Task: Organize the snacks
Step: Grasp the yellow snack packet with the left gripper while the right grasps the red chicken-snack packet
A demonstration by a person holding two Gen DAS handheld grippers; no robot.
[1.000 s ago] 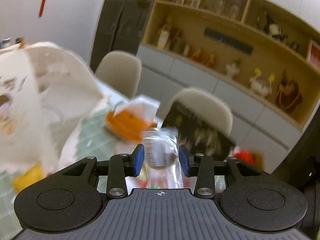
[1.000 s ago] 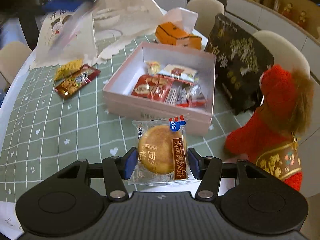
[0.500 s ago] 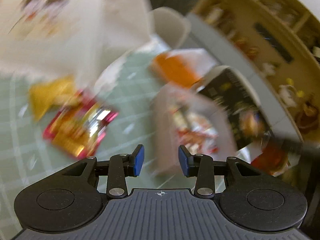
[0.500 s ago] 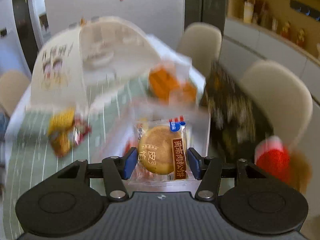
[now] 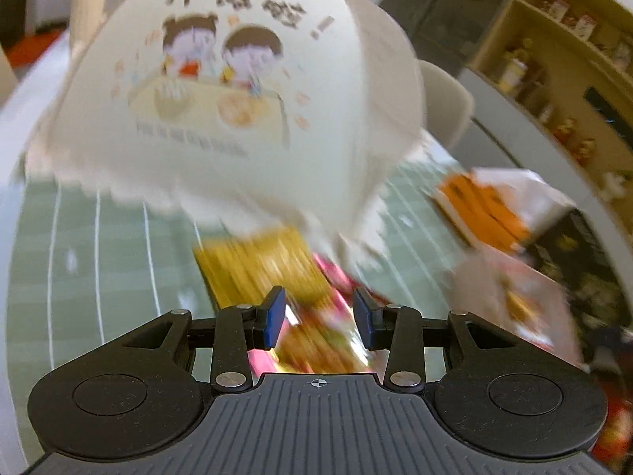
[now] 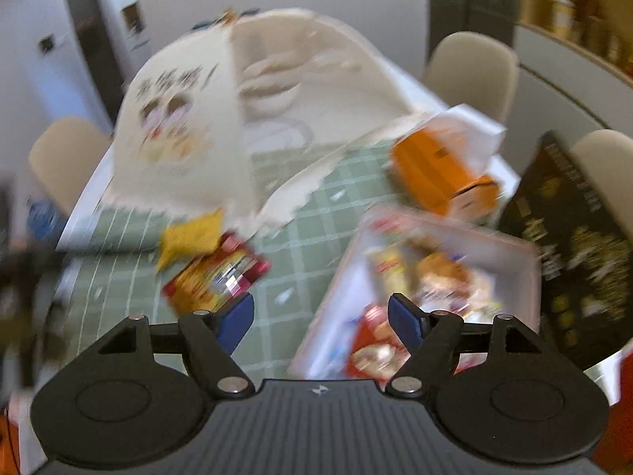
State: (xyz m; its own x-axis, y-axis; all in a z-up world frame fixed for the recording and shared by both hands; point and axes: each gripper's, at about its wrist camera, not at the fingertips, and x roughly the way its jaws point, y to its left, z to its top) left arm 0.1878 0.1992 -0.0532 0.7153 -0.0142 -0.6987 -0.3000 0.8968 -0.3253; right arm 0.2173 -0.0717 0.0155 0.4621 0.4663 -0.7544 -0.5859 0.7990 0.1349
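My left gripper [image 5: 318, 318] hangs over the green checked tabletop [image 5: 99, 261], jaws parted and gripping nothing, with the red foil snack packet [image 5: 320, 340] lying on the cloth right beneath them. The yellow snack packet [image 5: 257, 265] sits touching that red one, on its far side, under the edge of the white domed food cover with cartoon children printed on it [image 5: 237, 91].

My right gripper [image 6: 320, 318] has just been opening its jaws, and nothing is between them now. Its right-hand pad hovers over the pale pink open box [image 6: 526, 261], which holds a blurred jumble of wrapped snacks [image 6: 427, 277]. From that box, the red packet lies off to the left, the orange tissue box [image 6: 439, 174] sits just beyond, and the black printed bag [image 6: 573, 253] stands against its right side.
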